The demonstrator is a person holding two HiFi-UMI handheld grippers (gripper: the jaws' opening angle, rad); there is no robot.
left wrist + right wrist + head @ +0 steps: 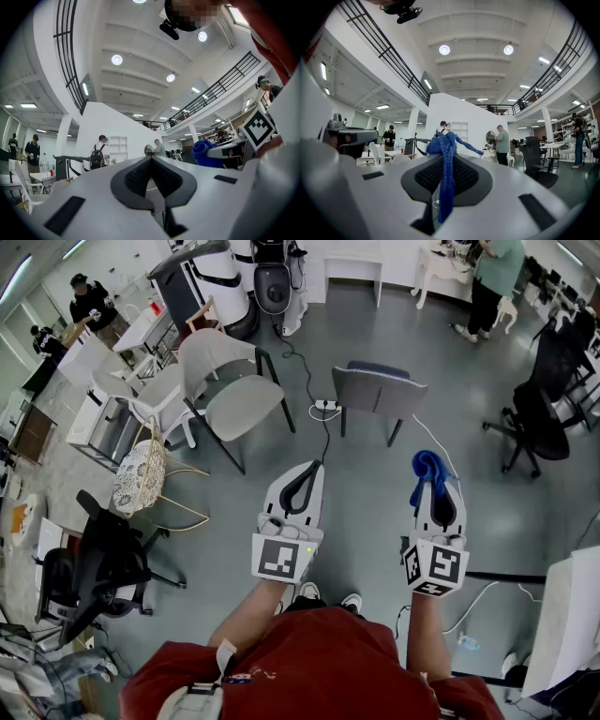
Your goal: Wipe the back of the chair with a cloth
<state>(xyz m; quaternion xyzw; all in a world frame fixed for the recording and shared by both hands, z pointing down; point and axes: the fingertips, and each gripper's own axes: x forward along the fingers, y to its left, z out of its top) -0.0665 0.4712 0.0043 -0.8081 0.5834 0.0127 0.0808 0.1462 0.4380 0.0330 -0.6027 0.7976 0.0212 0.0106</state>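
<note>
A blue cloth [428, 469] hangs bunched from the tip of my right gripper [435, 486], which is shut on it. In the right gripper view the cloth [446, 161] runs down between the shut jaws and bulges past the tip. My left gripper [306, 479] is held level beside it, shut, with nothing in it; its tips [150, 160] meet, and the cloth [205, 154] shows off to its right. A grey chair with a dark blue seat [376, 390] stands on the floor ahead of both grippers, its back toward me and well out of reach.
Two pale grey chairs [228, 379] stand ahead to the left, beside a white wire chair [141, 474]. Black office chairs stand at left [98, 559] and right [539, 418]. A power strip with cables [325, 407] lies on the floor. People stand at the far desks.
</note>
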